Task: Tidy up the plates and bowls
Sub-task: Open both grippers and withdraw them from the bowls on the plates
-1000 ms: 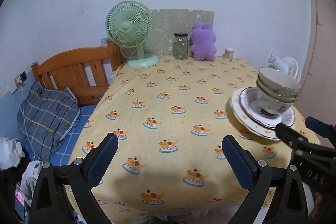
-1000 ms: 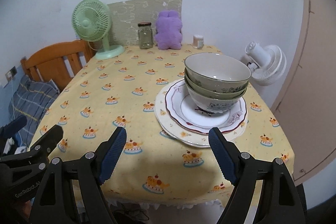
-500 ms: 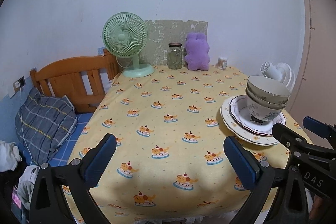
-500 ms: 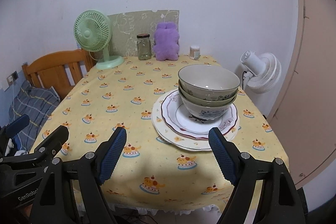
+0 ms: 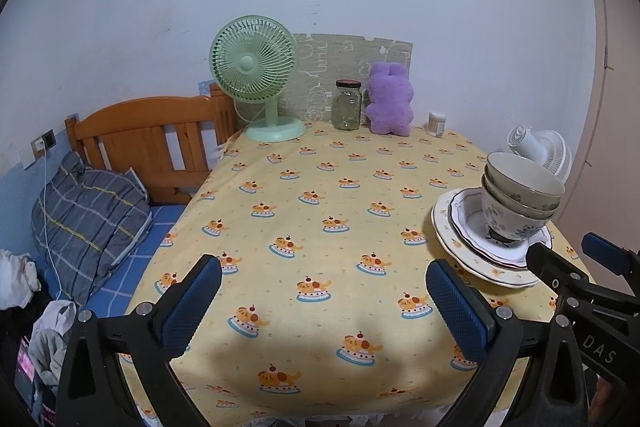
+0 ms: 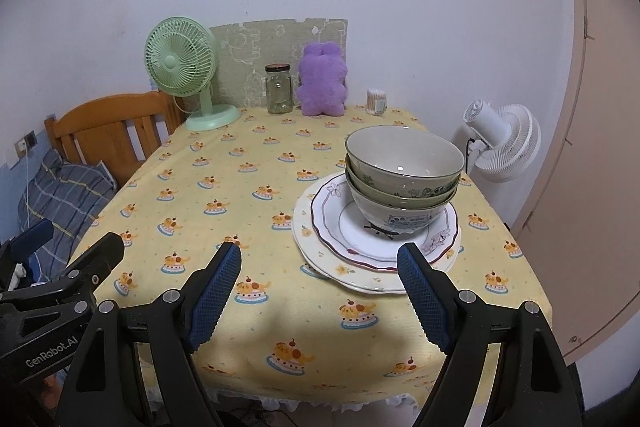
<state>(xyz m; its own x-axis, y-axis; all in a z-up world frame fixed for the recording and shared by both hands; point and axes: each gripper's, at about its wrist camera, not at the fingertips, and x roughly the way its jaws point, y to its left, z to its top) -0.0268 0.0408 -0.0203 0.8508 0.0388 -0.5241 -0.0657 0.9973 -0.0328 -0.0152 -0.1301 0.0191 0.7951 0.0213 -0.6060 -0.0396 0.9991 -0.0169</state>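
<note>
Bowls nested in threes atop stacked plates, near right tabletop edge. Sorting looks complete. Both tools, left and right, spread, empty.

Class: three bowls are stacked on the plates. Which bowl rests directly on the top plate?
The white bowl with blue pattern, lowest of the stack. The two green-sided bowls are nested inside it and touch no plate.

Readable lettering on the two handheld tools

The left gripper reads "GenRobot.AI"; the right gripper shows "DAS", possibly cut off.
</note>
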